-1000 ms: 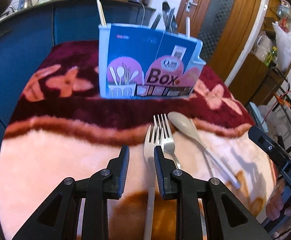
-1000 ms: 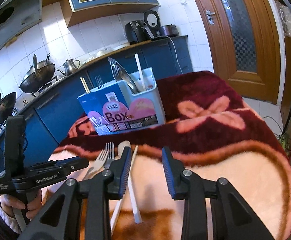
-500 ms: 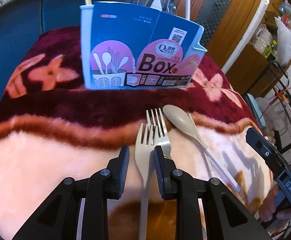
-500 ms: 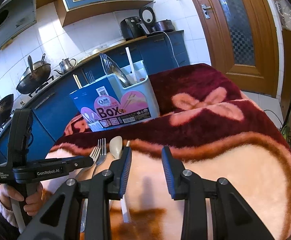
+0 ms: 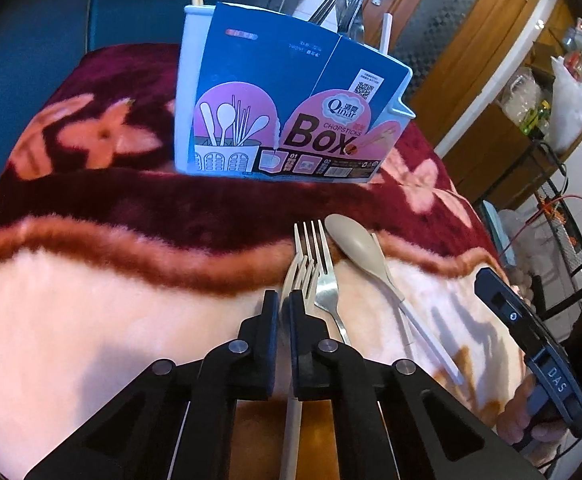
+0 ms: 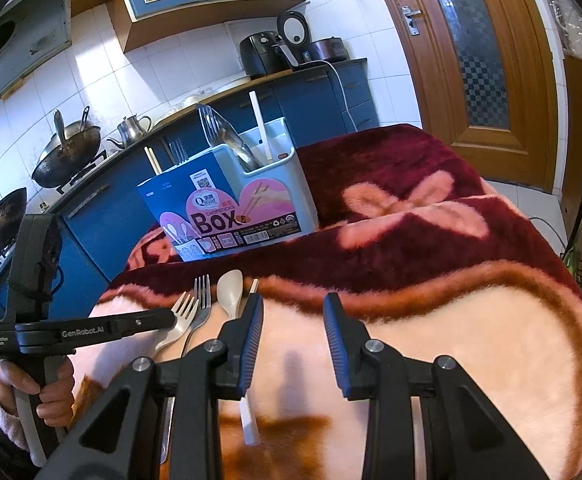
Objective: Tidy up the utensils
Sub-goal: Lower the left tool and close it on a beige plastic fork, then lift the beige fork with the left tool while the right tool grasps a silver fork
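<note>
Left wrist view: fisheye camera behind the left claw (image 5: 283, 312), low and close over the blanket-covered tabletop (image 5: 91, 312), facing the utensil box (image 5: 287, 96) at upper centre. Right wrist view: fisheye camera behind the right claw (image 6: 293, 334), set higher and farther back, facing the same utensil box (image 6: 231, 200) at centre left, kitchen wall beyond. Both views share the box, the tabletop (image 6: 471, 340) and the utensils lying before it; the right view also takes in the left claw (image 6: 171, 318) at lower left.
</note>
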A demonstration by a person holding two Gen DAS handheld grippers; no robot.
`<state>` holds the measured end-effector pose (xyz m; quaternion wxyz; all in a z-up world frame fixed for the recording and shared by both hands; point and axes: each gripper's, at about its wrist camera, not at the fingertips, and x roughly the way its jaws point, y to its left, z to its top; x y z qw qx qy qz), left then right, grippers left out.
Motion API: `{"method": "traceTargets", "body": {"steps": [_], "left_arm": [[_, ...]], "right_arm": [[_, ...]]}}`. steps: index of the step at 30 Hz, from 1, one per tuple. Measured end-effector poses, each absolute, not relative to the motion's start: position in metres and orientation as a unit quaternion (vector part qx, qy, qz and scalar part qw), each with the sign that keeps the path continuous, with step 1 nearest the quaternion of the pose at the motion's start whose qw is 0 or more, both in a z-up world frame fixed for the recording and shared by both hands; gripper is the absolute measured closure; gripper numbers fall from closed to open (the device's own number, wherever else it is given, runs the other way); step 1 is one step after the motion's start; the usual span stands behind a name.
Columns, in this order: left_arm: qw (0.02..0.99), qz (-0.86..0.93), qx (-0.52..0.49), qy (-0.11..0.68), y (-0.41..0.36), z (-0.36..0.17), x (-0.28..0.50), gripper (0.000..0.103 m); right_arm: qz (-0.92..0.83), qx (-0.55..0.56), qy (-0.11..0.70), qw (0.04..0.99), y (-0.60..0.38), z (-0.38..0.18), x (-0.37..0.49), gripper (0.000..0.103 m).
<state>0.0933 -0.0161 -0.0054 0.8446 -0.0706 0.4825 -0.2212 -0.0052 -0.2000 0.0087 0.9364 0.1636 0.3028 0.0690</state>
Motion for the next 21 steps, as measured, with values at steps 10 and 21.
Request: {"method": "traceTargets", "body": {"steps": [10,21], "left_arm": [[0.83,-0.237,-0.076,0.499,-0.024,-0.009,0.09,0.093],[0.824,-0.253,-0.07,0.503,-0.03,-0.013,0.09,0.093]], "right_arm": [[0.069,0.161,0.302,0.937,-0.199,0.009,-0.006,0.069],[0.068,0.161,0.302,0.937,-0.199,0.011,-0.005,0.069]]}}
